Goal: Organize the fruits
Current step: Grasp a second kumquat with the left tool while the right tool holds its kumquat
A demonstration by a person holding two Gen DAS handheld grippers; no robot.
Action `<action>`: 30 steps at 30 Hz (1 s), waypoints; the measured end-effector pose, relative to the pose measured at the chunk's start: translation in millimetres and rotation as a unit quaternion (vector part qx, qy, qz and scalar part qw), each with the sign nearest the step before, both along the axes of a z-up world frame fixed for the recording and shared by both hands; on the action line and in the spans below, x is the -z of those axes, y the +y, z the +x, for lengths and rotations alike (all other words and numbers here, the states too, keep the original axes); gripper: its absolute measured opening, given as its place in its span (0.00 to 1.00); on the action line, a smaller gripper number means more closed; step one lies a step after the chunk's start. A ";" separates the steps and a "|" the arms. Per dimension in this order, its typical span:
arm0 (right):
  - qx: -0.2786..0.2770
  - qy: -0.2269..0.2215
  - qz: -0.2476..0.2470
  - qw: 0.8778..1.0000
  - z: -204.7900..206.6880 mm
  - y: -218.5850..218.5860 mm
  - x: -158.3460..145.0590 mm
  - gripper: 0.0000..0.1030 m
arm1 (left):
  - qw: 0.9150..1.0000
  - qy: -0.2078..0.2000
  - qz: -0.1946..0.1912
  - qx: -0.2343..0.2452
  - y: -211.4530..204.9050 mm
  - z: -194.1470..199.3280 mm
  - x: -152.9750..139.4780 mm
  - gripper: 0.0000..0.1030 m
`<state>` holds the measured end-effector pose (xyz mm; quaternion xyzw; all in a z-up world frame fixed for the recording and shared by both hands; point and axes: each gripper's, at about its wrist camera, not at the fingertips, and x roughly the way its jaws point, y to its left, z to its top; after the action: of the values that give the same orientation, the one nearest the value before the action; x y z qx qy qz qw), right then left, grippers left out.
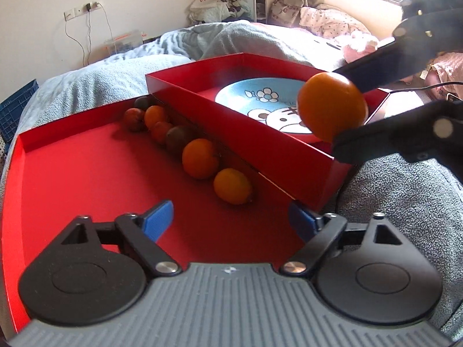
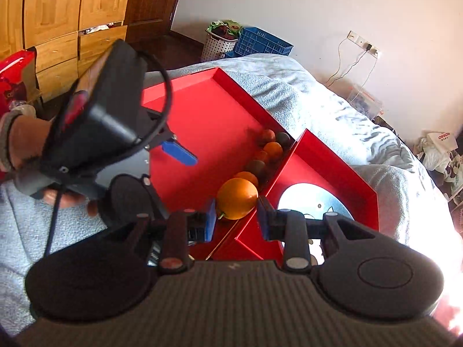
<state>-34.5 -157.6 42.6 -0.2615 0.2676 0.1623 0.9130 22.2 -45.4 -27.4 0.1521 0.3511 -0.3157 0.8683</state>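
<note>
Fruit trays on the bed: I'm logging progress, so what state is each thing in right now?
right gripper: shut on the orange, held in the air.
orange: gripped, above the plate tray.
left gripper: open, empty, over the flat tray.
flat red tray: seven fruits lined along its far wall.
blue plate: lying in the second tray, no fruit on it.

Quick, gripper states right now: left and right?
Left gripper: open, holding nothing, above the red tray.
Right gripper: shut on an orange, near the blue plate.
</note>
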 end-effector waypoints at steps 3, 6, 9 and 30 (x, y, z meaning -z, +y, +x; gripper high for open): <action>-0.001 0.012 0.005 1.000 10.0 13.9 -10.6 0.33 | 1.000 0.024 0.015 0.010 -4.2 12.7 5.7 0.68; 0.000 0.021 0.008 1.000 17.7 14.2 -15.0 0.33 | 0.998 0.038 0.040 0.033 -9.0 21.9 6.0 0.66; -0.001 0.025 0.009 1.000 25.5 9.0 -20.7 0.33 | 0.994 0.062 0.067 0.066 -12.3 32.8 -2.9 0.66; 0.004 0.038 0.026 0.999 32.7 -3.0 -15.4 0.33 | 0.978 0.065 0.095 0.173 -28.7 68.0 6.7 0.40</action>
<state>-1.8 -160.6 58.0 -0.2300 0.2990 0.1756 0.9093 90.2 -74.1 -34.1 0.2719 0.4033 -0.4356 0.7574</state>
